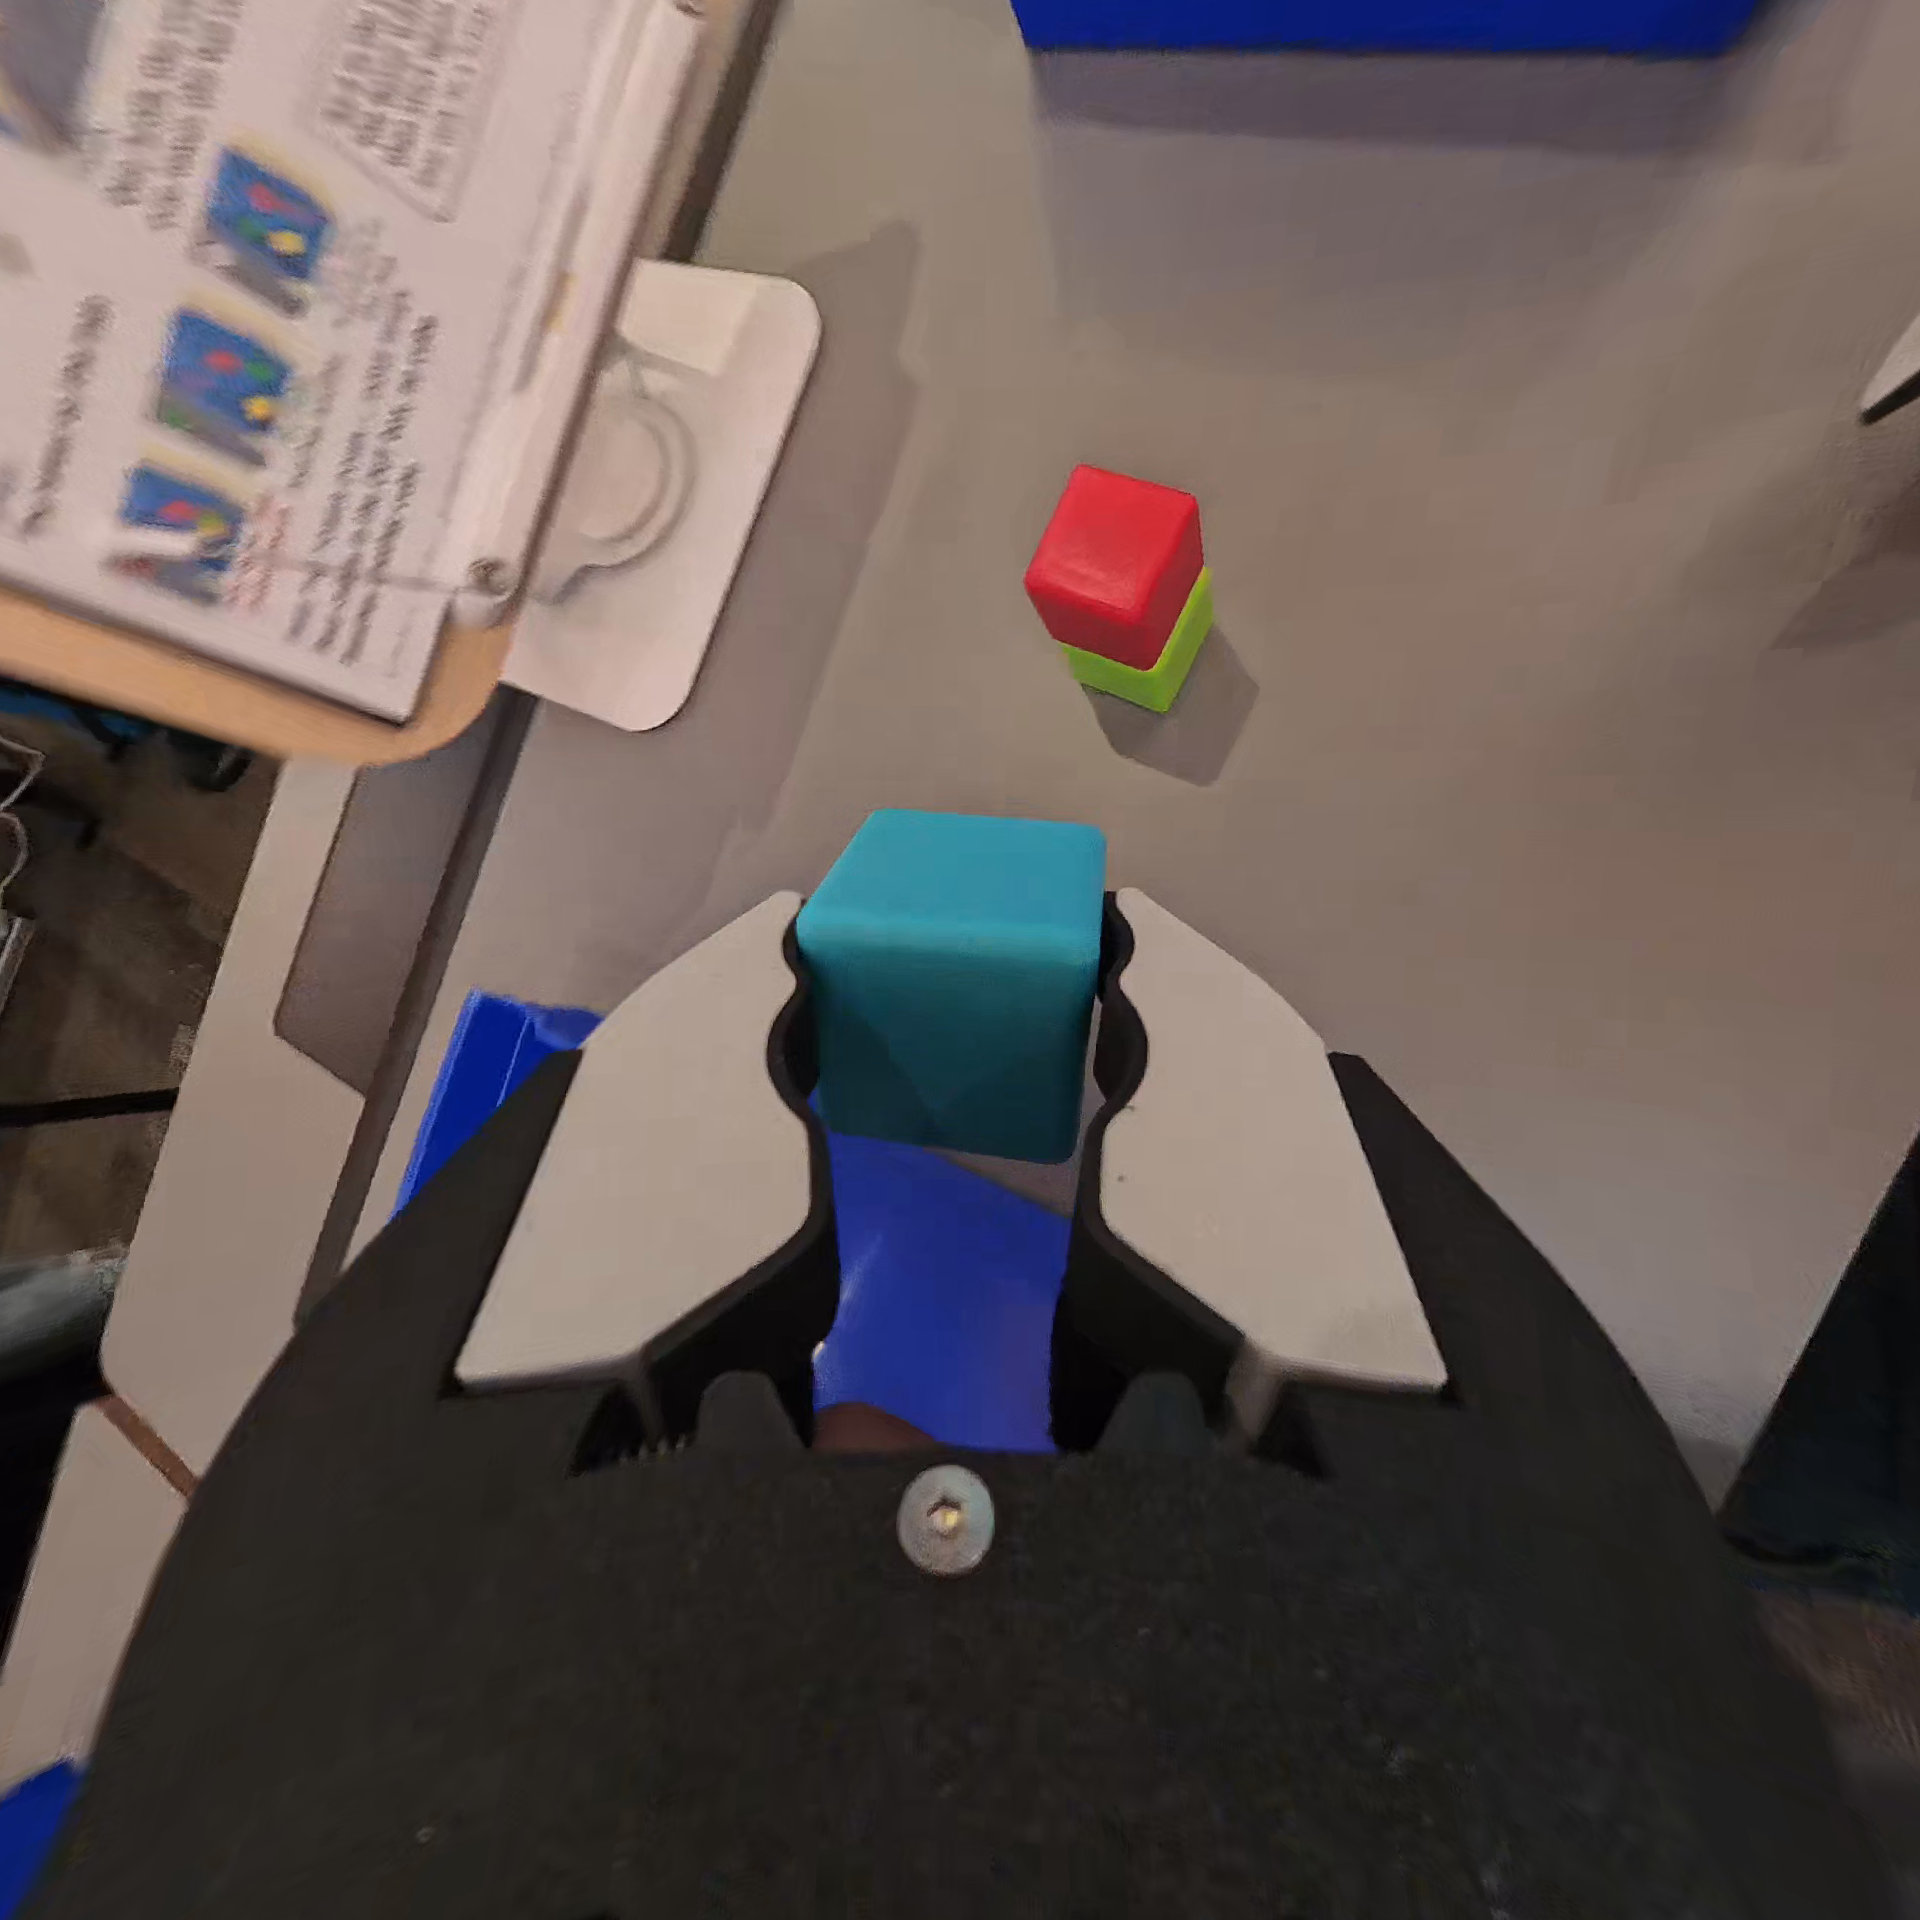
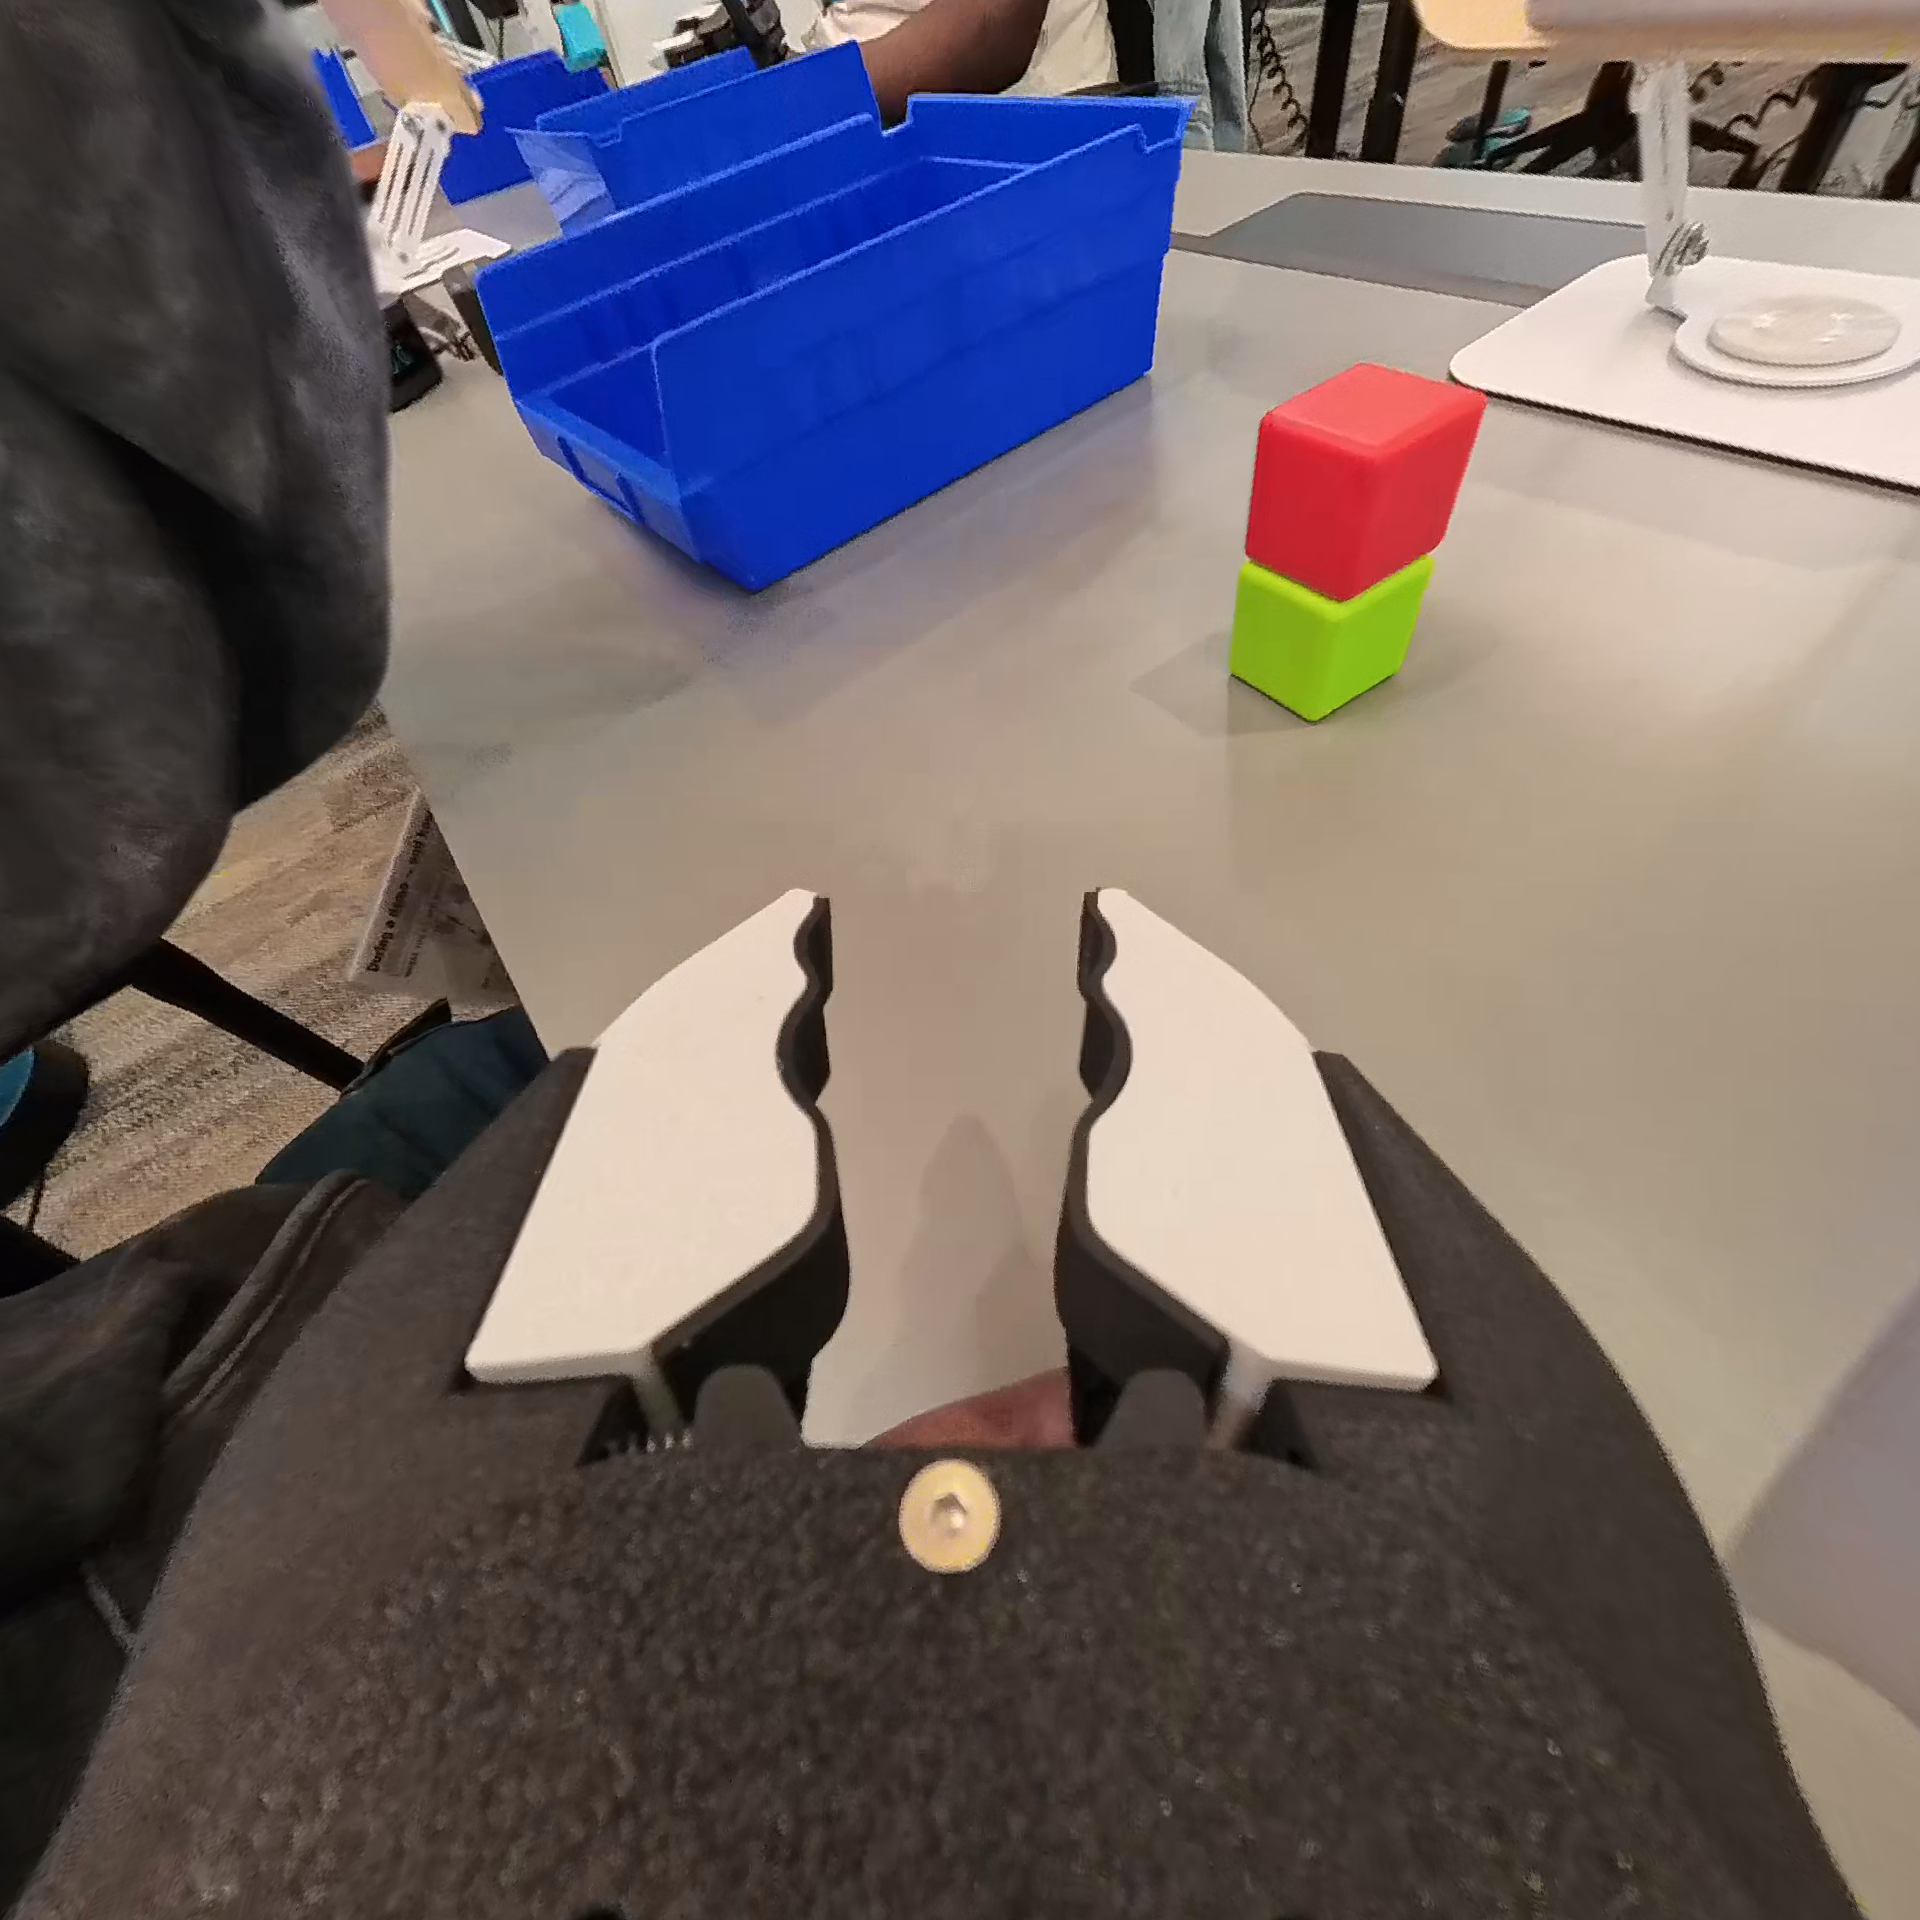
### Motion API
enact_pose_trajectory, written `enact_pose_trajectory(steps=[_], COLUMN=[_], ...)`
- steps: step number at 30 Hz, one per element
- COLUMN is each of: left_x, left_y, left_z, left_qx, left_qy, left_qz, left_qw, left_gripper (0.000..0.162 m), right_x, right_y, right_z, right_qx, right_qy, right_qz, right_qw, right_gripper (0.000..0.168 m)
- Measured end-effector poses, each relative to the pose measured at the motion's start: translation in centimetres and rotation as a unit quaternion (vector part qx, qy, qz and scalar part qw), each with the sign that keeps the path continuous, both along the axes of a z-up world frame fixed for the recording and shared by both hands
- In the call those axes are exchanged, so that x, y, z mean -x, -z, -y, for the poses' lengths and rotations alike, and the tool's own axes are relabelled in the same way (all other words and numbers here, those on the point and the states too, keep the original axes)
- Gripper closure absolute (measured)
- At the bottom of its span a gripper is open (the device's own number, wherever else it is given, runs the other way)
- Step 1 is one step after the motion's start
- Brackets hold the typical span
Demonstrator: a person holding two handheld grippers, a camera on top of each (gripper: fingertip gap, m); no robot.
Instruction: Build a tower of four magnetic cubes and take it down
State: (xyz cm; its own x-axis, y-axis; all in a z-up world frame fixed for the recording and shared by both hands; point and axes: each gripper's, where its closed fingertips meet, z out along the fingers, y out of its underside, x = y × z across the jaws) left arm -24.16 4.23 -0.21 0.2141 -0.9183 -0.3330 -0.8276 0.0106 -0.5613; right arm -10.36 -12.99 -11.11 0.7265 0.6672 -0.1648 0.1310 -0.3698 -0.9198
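A red cube (image 1: 1117, 561) sits on a lime green cube (image 1: 1153, 665) on the grey table, a two-cube stack. It also shows in the right wrist view, red cube (image 2: 1356, 478) on green cube (image 2: 1325, 639), far right of centre. My left gripper (image 1: 951, 935) is shut on a teal cube (image 1: 951, 982) and holds it in the air, above and short of the stack. My right gripper (image 2: 956, 914) is open and empty, low over the table, with the stack ahead and to its right.
A blue plastic bin (image 2: 831, 343) stands on the table left of the stack; blue plastic (image 1: 935, 1299) also lies below my left gripper. A white stand base (image 2: 1704, 364) with a clipboard of printed sheets (image 1: 260, 343) is near the stack. A person's dark sleeve (image 2: 156, 416) fills the left.
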Motion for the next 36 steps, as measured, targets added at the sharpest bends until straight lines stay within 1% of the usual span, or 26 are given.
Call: enact_pose_trajectory(steps=[2, 6, 9, 14, 22, 28, 31, 32, 34, 36], left_x=[-2.9, -8.9, -11.6, -12.7, -12.8, -13.1, -13.4, -13.4, -13.5, -13.3], left_y=[1.6, 4.0, 5.8, 8.0, 10.1, 10.2, 9.5, 8.9, 6.9, 3.7], left_z=[-0.4, -1.0, -1.7, -2.4, -2.4, -1.9, -1.9, -2.0, -2.2, -2.4], left_qx=[0.019, 0.05, 0.062, 0.084, 0.091, 0.101, 0.09, 0.08, 0.059, 0.02], left_qy=[0.027, 0.087, 0.112, 0.127, 0.142, 0.15, 0.148, 0.143, 0.131, 0.105], left_qz=[-0.053, -0.127, -0.188, -0.26, -0.284, -0.272, -0.261, -0.254, -0.22, -0.153], left_qw=[0.998, 0.987, 0.974, 0.954, 0.944, 0.945, 0.95, 0.953, 0.965, 0.982], left_gripper=[0.111, 0.112, 0.111, 0.111, 0.112, 0.112, 0.102, 0.099, 0.097, 0.098], right_x=[0.2, 0.7, 0.7, 0.1, -0.6, -0.6, -0.7, -0.7, -0.8, -0.9], right_y=[0.2, 0.9, 1.2, 0.9, 0.8, 0.9, 1.0, 1.0, 1.1, 1.1], right_z=[0.1, 0.2, 0.3, 0.5, 0.3, 0.4, 0.3, 0.3, 0.3, 0.3], right_qx=[-0.001, 0.004, 0.001, -0.003, -0.001, -0.002, -0.001, 0.0, 0.002, 0.002], right_qy=[-0.002, -0.005, -0.005, 0.003, 0.01, 0.01, 0.01, 0.01, 0.009, 0.01], right_qz=[0.007, 0.017, 0.027, 0.027, 0.026, 0.031, 0.032, 0.031, 0.031, 0.03], right_qw=[1.0, 1.0, 1.0, 1.0, 1.0, 0.999, 0.999, 0.999, 0.999, 0.999], right_gripper=[0.123, 0.122, 0.122, 0.122, 0.122, 0.122, 0.122, 0.122, 0.122, 0.122])
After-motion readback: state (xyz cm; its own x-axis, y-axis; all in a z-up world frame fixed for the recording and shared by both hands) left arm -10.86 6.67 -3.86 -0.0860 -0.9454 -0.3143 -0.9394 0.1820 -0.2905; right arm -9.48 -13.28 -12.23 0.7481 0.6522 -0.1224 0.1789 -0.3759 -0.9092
